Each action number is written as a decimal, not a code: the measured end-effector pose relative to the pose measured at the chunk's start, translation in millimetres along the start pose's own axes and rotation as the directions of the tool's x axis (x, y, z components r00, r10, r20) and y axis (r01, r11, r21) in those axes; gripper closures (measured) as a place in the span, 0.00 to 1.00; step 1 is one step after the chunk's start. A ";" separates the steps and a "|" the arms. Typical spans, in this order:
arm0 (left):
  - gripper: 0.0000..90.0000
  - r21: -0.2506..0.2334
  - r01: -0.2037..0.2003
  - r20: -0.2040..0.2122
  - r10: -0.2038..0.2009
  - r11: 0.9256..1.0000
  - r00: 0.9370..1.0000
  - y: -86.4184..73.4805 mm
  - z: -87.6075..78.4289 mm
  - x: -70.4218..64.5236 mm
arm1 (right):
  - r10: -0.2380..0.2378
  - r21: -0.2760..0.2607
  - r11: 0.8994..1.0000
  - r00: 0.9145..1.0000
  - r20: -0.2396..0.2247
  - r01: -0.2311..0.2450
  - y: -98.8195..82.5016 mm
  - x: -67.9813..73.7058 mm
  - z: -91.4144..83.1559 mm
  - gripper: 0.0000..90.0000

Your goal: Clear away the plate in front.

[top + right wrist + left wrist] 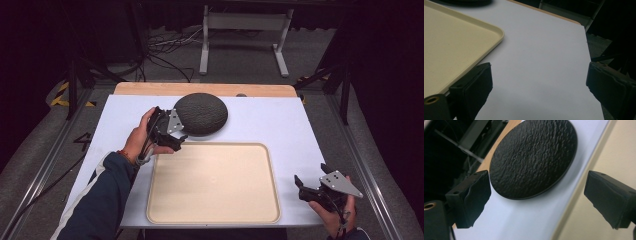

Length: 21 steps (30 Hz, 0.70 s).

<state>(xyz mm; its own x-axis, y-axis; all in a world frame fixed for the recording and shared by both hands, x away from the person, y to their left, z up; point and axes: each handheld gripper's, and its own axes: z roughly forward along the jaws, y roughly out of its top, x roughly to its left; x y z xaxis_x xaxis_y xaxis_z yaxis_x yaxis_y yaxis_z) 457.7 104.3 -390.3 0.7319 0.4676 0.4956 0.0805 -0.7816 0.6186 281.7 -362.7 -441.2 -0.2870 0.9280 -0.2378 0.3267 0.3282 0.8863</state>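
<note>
A round black disc with a rough, pebbled top (201, 113) (534, 157) lies on the white table cover behind an empty beige tray (214, 182) (606, 152) (451, 45). My left gripper (173, 127) (537, 202) hangs just left of the disc's near edge. Its jaws are open and point at the disc, with nothing between them. My right gripper (310, 176) (539, 87) is open too, low over the bare cover off the tray's right side, near the front right corner of the table.
The white cover (280, 125) (544, 50) spans the table, and a strip of wood (150, 89) shows along the far edge. Beyond the table stand a metal frame (245, 22) and loose cables (165, 50) on a grey floor.
</note>
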 end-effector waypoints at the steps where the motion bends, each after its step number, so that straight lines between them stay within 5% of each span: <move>1: 0.10 0.011 -0.012 -0.006 0.012 1.000 1.000 1.2 3.8 0.0 | 0.000 0.001 1.000 1.000 -0.001 0.000 0.0 0.2 0.1 0.08; 5: 0.10 0.056 -0.057 0.005 0.057 0.997 0.998 2.2 18.3 0.7 | -0.001 -0.002 1.000 1.000 0.001 0.001 -0.2 -0.3 -0.3 0.08; 7: 0.12 0.100 -0.109 -0.007 0.110 0.989 0.994 0.1 26.7 0.7 | 0.001 -0.002 1.000 1.000 0.003 -0.001 -0.6 -1.0 -0.1 0.08; 14: 0.14 0.169 -0.144 0.004 0.146 0.975 0.989 -7.9 47.3 2.5 | -0.001 0.003 1.000 1.000 -0.001 0.001 -1.2 -0.7 0.7 0.08; 17: 0.15 0.214 -0.182 -0.005 0.187 0.960 0.982 -9.1 57.5 0.7 | -0.005 0.005 1.000 1.000 -0.004 0.005 -1.5 -0.5 1.3 0.08; 21: 0.15 0.220 -0.183 -0.024 0.193 0.958 0.981 -8.7 65.7 -1.1 | -0.004 0.007 1.000 1.000 -0.005 0.004 -1.8 -0.4 1.6 0.08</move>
<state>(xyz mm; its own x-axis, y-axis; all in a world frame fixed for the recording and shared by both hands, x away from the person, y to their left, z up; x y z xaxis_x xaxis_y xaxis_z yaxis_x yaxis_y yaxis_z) 500.7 83.4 -436.3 0.7171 0.3181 0.6202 0.0921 -0.9252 0.3680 282.7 -363.4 -443.4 -0.2925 0.9257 -0.2397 0.3316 0.3333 0.8826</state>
